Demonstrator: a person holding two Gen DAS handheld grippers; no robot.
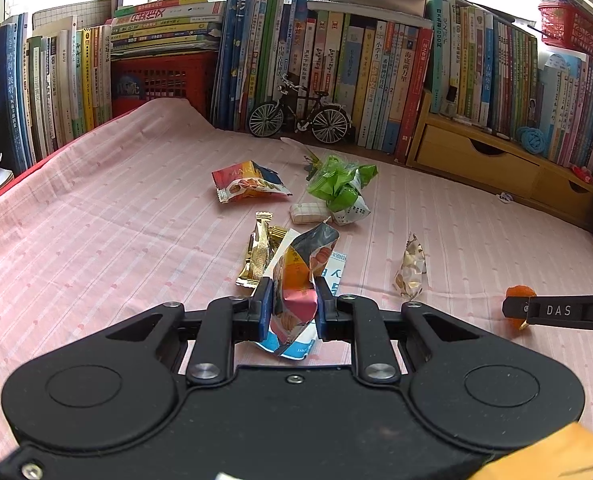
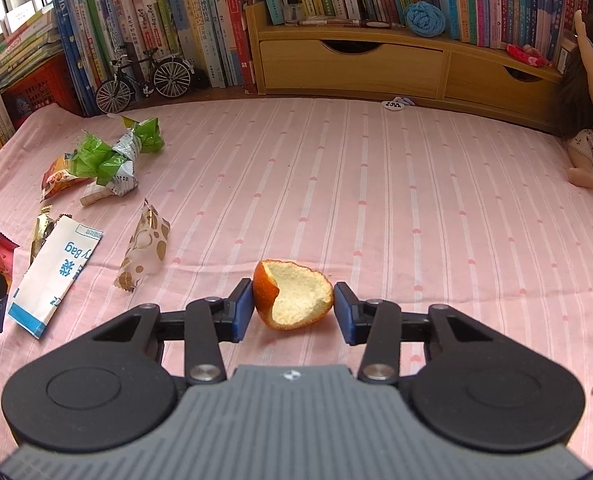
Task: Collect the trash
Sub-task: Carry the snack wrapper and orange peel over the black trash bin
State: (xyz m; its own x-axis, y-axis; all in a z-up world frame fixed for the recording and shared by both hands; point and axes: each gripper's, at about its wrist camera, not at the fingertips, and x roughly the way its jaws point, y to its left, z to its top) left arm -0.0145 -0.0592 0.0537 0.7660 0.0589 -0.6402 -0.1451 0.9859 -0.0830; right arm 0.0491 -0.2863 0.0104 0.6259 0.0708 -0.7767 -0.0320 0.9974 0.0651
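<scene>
Left wrist cam: the left gripper point(image 1: 294, 310) has its blue pads clamped tight on a crinkly snack wrapper point(image 1: 296, 280), which sticks up between the jaws, over a white paper bag point(image 1: 328, 276). A gold foil wrapper point(image 1: 260, 254) lies just beyond, with a green plastic wrapper point(image 1: 338, 184) further back. All of it sits on a pink striped cloth point(image 1: 116, 220), with a wall of books point(image 1: 376, 80) and a little model bicycle point(image 1: 298, 116) behind.

Right wrist cam: the right gripper point(image 2: 294, 308) is partway open around an orange peel point(image 2: 292, 294). The left pad looks like it touches the rind, while the right pad stands just clear. The peel is a cupped shell, pale and pithy inside, resting on the cloth. A wooden drawer shelf point(image 2: 356, 64) and a doll point(image 2: 588, 128) are at the back.
</scene>
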